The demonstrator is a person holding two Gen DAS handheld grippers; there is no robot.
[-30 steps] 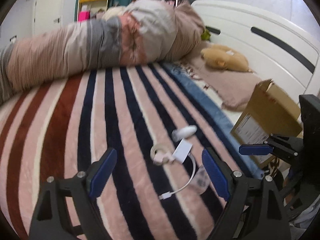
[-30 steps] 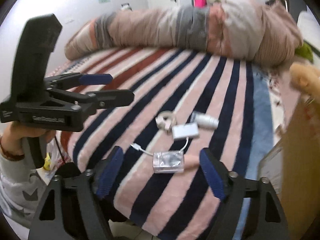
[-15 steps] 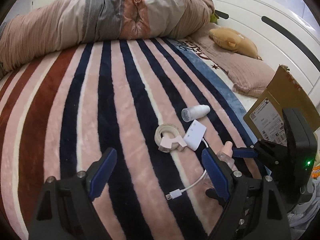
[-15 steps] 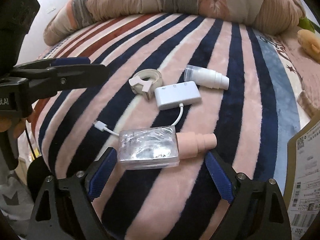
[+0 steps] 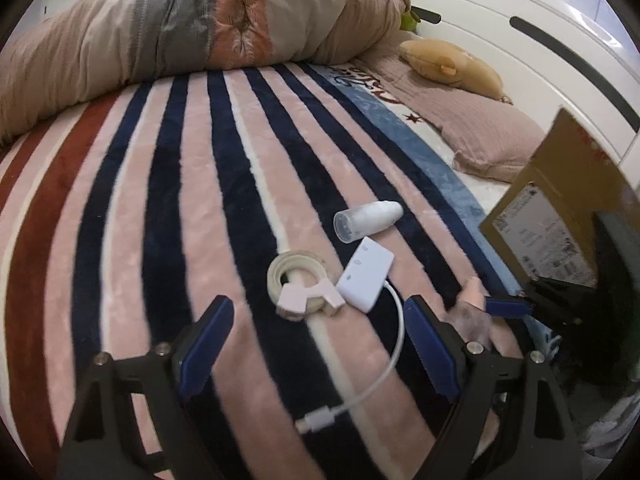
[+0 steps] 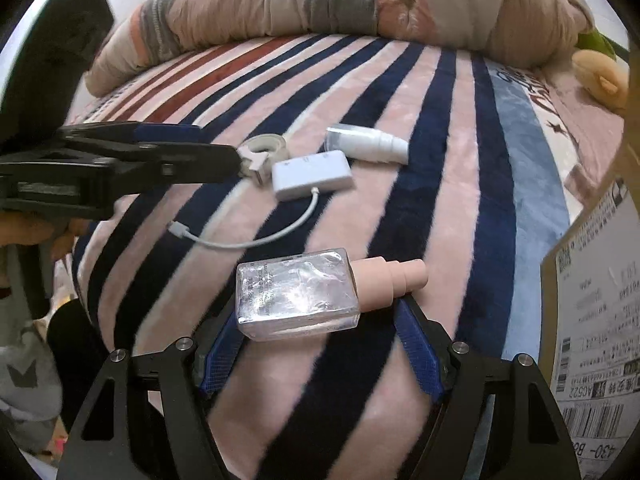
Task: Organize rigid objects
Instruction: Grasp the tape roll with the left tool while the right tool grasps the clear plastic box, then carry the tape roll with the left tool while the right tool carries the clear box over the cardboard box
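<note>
Left wrist view: left gripper (image 5: pixel 316 340) wide open, holding nothing, hovering low over the striped blanket (image 5: pixel 168 200). Between and just ahead of its fingers: tape roll (image 5: pixel 298 280) touching white adapter (image 5: pixel 366 276), cable trailing toward the near edge of the bed; white spray bottle (image 5: pixel 368 220) lying just beyond. Cardboard box (image 5: pixel 560 208) at the right edge of the bed.

Right wrist view: right gripper (image 6: pixel 320 344) wide open, fingers straddling the clear bottle with pink pump (image 6: pixel 296 294), not closed on it. The bottle lies on its side near the bed's near edge.

Progress: looks like the start; all four items loose on the blanket, none seen boxed.
</note>
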